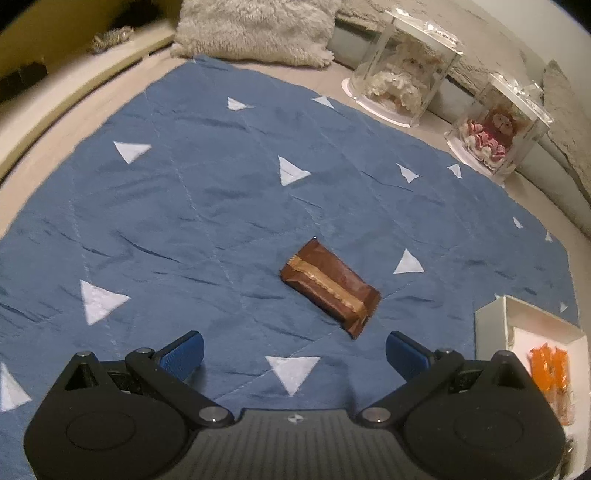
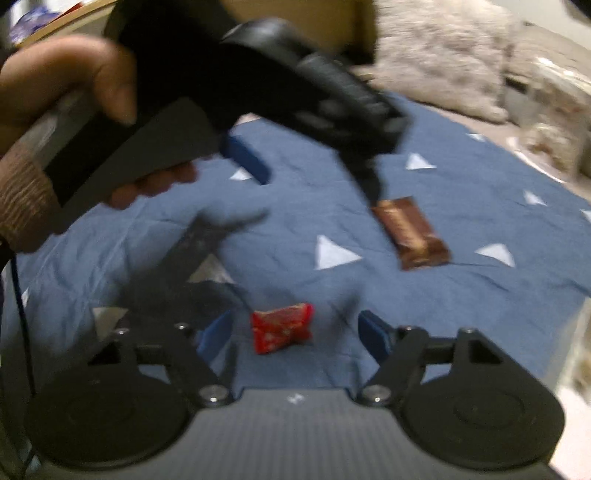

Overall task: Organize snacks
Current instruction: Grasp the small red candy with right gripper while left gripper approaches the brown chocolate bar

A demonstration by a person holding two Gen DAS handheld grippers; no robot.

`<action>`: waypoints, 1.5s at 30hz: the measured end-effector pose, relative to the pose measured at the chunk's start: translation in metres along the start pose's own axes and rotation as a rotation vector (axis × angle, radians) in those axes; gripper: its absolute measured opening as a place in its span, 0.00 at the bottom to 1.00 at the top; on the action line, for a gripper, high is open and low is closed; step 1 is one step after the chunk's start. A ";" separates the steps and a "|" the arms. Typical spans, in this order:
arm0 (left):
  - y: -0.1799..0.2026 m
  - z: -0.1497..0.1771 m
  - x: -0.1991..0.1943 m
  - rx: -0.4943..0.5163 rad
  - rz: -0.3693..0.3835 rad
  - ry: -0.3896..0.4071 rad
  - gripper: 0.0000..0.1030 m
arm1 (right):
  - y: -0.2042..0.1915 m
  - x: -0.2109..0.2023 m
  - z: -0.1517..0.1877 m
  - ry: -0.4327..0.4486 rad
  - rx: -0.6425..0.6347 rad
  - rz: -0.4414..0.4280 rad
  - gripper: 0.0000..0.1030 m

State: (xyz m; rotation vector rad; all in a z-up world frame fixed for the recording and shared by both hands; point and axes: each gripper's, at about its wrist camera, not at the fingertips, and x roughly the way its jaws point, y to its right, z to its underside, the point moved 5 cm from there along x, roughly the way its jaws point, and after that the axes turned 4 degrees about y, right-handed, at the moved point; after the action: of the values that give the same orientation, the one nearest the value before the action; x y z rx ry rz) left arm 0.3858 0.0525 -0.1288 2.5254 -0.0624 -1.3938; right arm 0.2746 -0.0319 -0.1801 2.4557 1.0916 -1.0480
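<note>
Brown snack (image 1: 330, 286): lay loose on quilt (image 1: 184, 206).
Left tool (image 1: 294, 350): you held it spread, empty.
Right tool (image 2: 295, 334): spread around red snack (image 2: 281, 326).
Next: close, carry to tray (image 1: 495, 321).

A: Surface?
B: Blue quilt (image 1: 207, 206) with pale triangles, wrinkled, over a beige bed (image 1: 62, 110).
A: Behind it?
B: Shaggy grey cushion (image 1: 258, 29); two clear display boxes (image 1: 402, 62) holding dolls along a rough pale wall (image 1: 476, 22). Dim indoor light.
</note>
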 end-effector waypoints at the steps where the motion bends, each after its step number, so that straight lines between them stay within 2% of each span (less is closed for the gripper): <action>1: 0.001 0.000 0.003 -0.014 0.007 -0.009 1.00 | -0.001 0.002 0.000 -0.002 -0.013 -0.018 0.73; 4: 0.002 -0.002 0.012 -0.066 0.009 -0.032 1.00 | -0.001 0.020 0.004 -0.042 -0.032 -0.070 0.62; 6: 0.002 -0.004 0.019 -0.119 0.014 -0.050 1.00 | 0.003 0.027 0.004 -0.069 0.002 -0.086 0.55; 7: 0.002 -0.004 0.023 -0.145 0.017 -0.057 1.00 | 0.004 0.026 0.003 -0.068 0.015 -0.095 0.53; 9: 0.003 -0.007 0.030 -0.192 0.005 -0.053 1.00 | 0.005 0.027 -0.001 -0.061 0.017 -0.099 0.42; 13: 0.009 -0.014 0.043 -0.205 -0.050 -0.009 1.00 | 0.007 0.025 -0.003 -0.060 0.021 -0.089 0.41; 18: 0.032 -0.027 0.064 -0.044 -0.123 0.045 1.00 | 0.005 0.020 0.000 -0.074 0.017 -0.080 0.41; 24: 0.042 -0.027 0.089 -0.037 -0.135 0.009 1.00 | 0.019 0.013 -0.001 -0.118 0.004 0.009 0.39; 29: 0.053 -0.021 0.099 0.053 -0.218 -0.004 1.00 | 0.033 0.007 0.005 -0.125 0.054 0.054 0.39; 34: 0.054 -0.012 0.098 0.144 -0.295 -0.056 1.00 | 0.044 0.001 0.009 -0.121 0.086 0.088 0.39; 39: 0.037 -0.005 0.084 0.156 -0.327 -0.076 1.00 | 0.045 0.002 0.008 -0.120 0.093 0.098 0.39; 43: 0.021 -0.004 0.072 0.117 -0.315 -0.067 1.00 | 0.050 -0.012 0.010 -0.118 0.094 0.106 0.39; 45: 0.017 -0.007 0.067 0.087 -0.302 -0.045 0.94 | 0.046 -0.015 0.007 -0.116 0.097 0.109 0.39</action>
State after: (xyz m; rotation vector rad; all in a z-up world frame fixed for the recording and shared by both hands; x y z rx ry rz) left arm 0.4292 0.0271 -0.1768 2.6600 0.2666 -1.5885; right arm 0.2973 -0.0749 -0.1773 2.4624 0.8807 -1.2179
